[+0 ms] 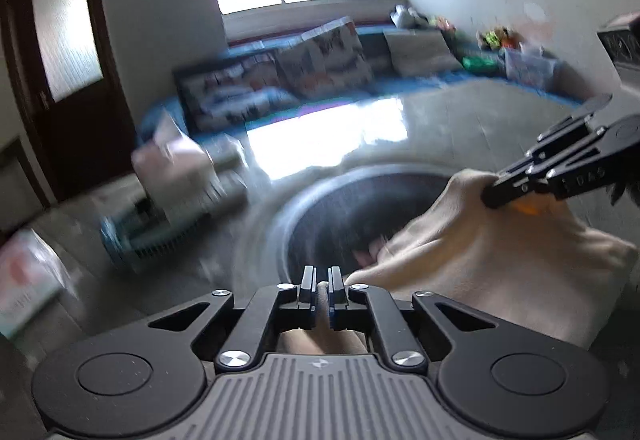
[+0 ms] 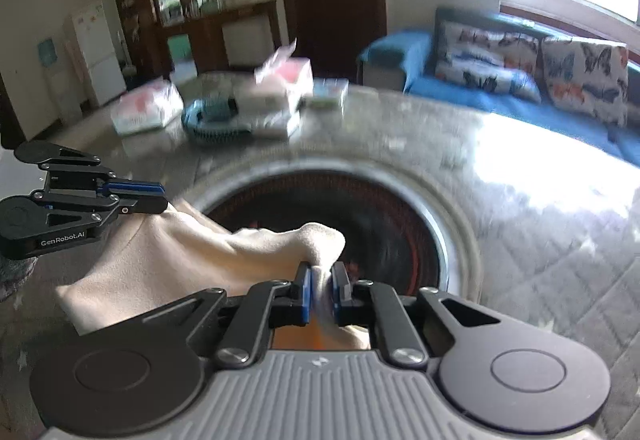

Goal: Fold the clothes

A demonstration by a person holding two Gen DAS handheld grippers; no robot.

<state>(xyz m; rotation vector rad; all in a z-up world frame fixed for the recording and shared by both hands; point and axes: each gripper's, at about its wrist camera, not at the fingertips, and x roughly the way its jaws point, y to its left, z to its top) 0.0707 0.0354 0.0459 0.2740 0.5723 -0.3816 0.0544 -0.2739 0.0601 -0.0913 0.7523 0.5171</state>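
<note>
Left gripper (image 1: 322,282): pinches the cream garment (image 1: 480,252) edge.
Right gripper (image 2: 323,280): clamps another edge.
Garment: hangs above the worktop's round recess (image 2: 400,224).
Advice: you keep both edges taut and level.

Right gripper (image 2: 321,282) has a bunched fold of the cream cloth (image 2: 168,264) pinched tight between its blue pads. Left gripper (image 2: 162,197) is clamped on the cloth's other corner, so it hangs stretched between them over the table (image 2: 520,199), right above a dark round recess (image 2: 360,207).
</note>
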